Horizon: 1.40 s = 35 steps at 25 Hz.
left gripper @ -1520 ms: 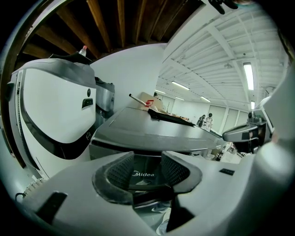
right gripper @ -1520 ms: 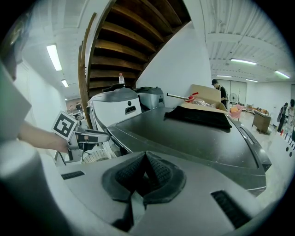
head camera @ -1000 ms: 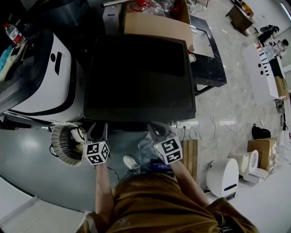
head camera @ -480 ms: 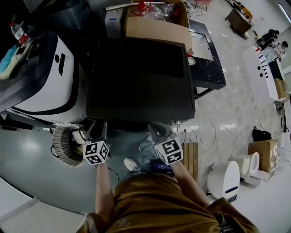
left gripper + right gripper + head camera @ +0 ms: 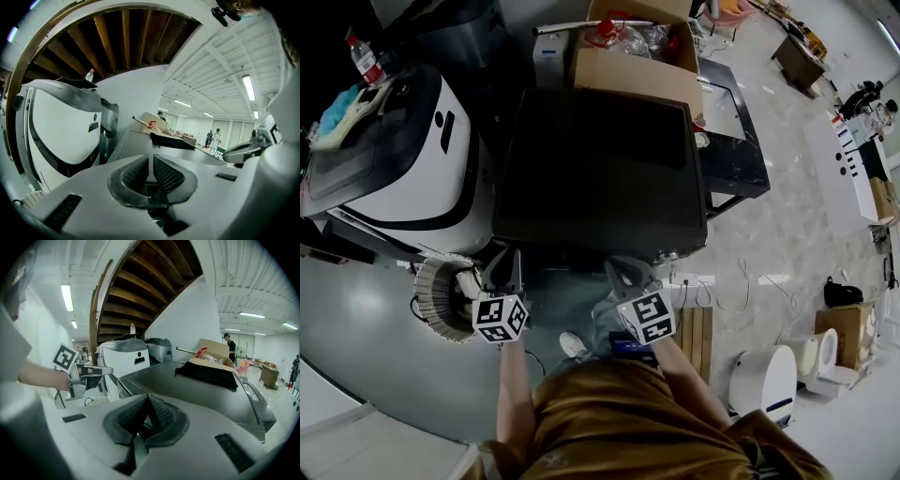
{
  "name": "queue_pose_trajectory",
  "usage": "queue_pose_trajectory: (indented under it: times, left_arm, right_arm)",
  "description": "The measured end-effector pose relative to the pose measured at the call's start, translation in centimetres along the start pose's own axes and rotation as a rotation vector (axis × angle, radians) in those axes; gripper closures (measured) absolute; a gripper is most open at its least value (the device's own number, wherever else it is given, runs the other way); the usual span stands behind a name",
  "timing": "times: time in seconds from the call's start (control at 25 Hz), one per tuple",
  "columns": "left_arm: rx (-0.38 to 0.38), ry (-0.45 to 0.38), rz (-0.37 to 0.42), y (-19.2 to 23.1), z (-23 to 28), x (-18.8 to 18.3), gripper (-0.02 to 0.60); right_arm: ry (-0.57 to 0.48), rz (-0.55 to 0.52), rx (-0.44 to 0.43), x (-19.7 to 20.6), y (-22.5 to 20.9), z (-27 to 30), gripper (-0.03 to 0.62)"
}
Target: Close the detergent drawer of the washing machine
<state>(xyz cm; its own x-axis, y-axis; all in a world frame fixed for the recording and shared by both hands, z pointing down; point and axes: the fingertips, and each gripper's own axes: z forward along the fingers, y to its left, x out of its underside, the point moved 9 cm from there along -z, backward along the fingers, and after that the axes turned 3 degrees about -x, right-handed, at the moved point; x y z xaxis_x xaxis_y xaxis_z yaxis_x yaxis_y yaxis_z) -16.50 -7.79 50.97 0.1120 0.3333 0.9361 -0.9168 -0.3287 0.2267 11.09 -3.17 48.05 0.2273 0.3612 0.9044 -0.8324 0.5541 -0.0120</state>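
The dark washing machine (image 5: 600,178) fills the middle of the head view; its front face and the detergent drawer are hidden under its near edge. My left gripper (image 5: 504,272) hangs just before the machine's front left corner. Its jaws have just been closing and now stand shut with nothing between them (image 5: 152,156). My right gripper (image 5: 626,274) is level with it before the front right part, shut and empty (image 5: 147,396). Both point over the machine's flat top (image 5: 187,390). Neither touches the machine.
A white machine (image 5: 403,159) with a bottle (image 5: 364,56) on it stands close on the left. A cardboard box (image 5: 637,56) sits behind the washer. A coiled hose (image 5: 441,295) lies by the left gripper. A wooden board (image 5: 694,328) and cables lie at the right.
Both grippers have lifted a little in front of the washer's near edge. The head view has swung, so the washer sits slightly further right and lower in the picture.
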Motion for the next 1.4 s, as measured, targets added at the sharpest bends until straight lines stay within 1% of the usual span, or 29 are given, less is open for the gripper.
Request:
queue_pose_trajectory:
  times: [0.08,0.24,0.4,0.56,0.68,0.8,0.96,1.08,1.24,1.4]
  left_arm:
    - [0.003,-0.009,0.004,-0.1,-0.6,-0.5,0.541]
    - [0.022,-0.026,0.009,-0.4,-1.6,-1.5,0.552]
    - [0.059,-0.048,-0.011,-0.9,-2.4,-2.5,0.557]
    - [0.074,-0.067,0.029,-1.5,-3.1,-3.4,0.557]
    - [0.088,-0.078,0.047,-2.1,-3.4,-3.8,0.557]
    - [0.095,-0.079,0.039,-2.4,-3.7,-3.9,0.557]
    - [0.124,-0.098,0.029,-2.4,-4.2,-3.8,0.557]
    - [0.114,-0.096,0.047,-2.4,-4.3,-3.6,0.557]
    - [0.103,-0.093,0.043,-2.1,-4.3,-3.5,0.557]
    - [0.1,-0.078,0.09,-2.3,-4.3,-3.5,0.557]
  right_arm:
    - [-0.011,-0.008,0.007,-0.2,0.4,-0.2,0.582]
    - [-0.034,-0.013,0.026,-0.7,0.7,-0.9,0.582]
    - [-0.053,-0.015,0.048,-0.8,0.7,-1.8,0.582]
    - [-0.071,-0.009,0.065,-0.9,0.7,-2.4,0.582]
    - [-0.085,-0.001,0.069,-0.9,0.9,-2.9,0.582]
    - [-0.092,0.001,0.062,-0.8,1.3,-3.0,0.582]
    - [-0.085,-0.001,0.052,-0.7,1.6,-3.1,0.582]
    - [-0.079,-0.005,0.051,-0.7,1.6,-2.9,0.582]
    - [-0.079,-0.006,0.048,-0.7,1.6,-2.8,0.582]
    - [-0.079,-0.007,0.041,-0.7,1.6,-2.9,0.582]
